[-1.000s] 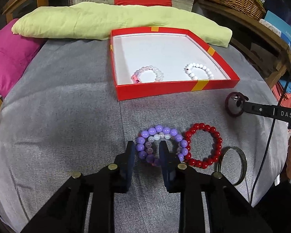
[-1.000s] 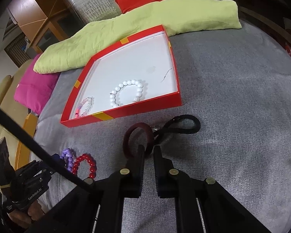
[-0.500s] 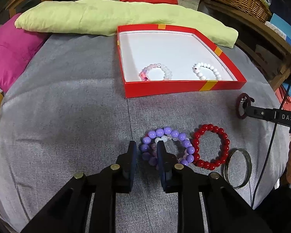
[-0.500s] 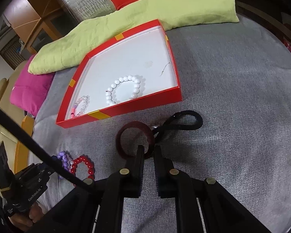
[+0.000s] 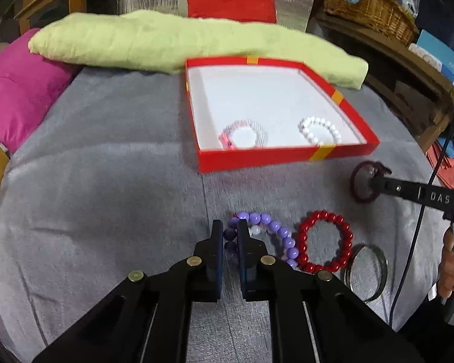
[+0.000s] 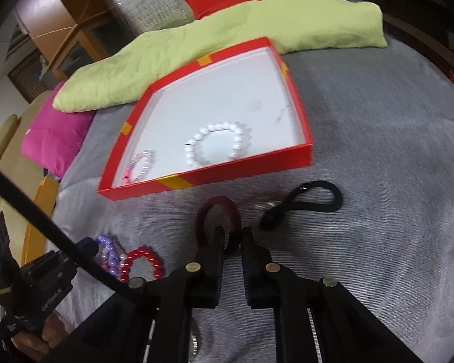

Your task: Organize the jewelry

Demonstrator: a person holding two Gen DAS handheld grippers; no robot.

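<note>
Two grippers, both clamped: left gripper pinched on the purple bead bracelet beside the red bead bracelet, right gripper nipped on the maroon ring. Lay on grey cloth, just short of the red box.

The grey cover is soft, ribbed cloth. The red box looks like smooth card with a white paper floor. The purple beads and red beads are shiny and smooth. The ring looks like shiny metal. The basket is woven.
</note>
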